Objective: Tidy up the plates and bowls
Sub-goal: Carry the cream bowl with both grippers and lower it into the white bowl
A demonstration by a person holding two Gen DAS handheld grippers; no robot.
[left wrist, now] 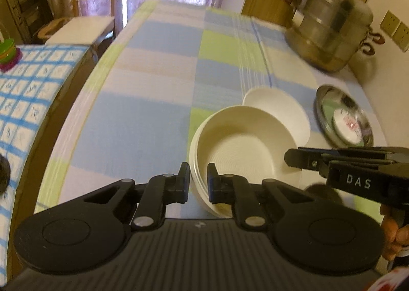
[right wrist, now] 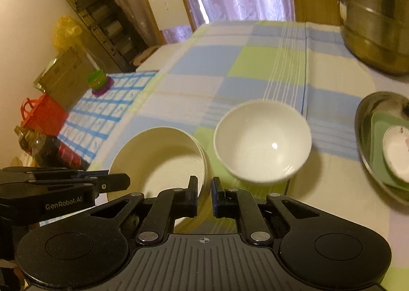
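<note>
A stack of cream ribbed bowls [left wrist: 240,147] sits tilted on the checked tablecloth; it also shows in the right wrist view [right wrist: 158,160]. My left gripper [left wrist: 199,183] is shut on its near-left rim. My right gripper [right wrist: 204,196] is shut on the stack's right rim; it shows side-on in the left wrist view [left wrist: 294,158]. A smooth white bowl [right wrist: 263,142] stands just to the right of the stack, partly hidden behind it in the left wrist view [left wrist: 278,106].
A large steel steamer pot [left wrist: 329,27] stands at the back right. A steel dish [right wrist: 378,145] holding a green pad and a white disc lies at the right. A second table with a blue-checked cloth [left wrist: 30,91] lies left, bearing a stacking toy and bottles.
</note>
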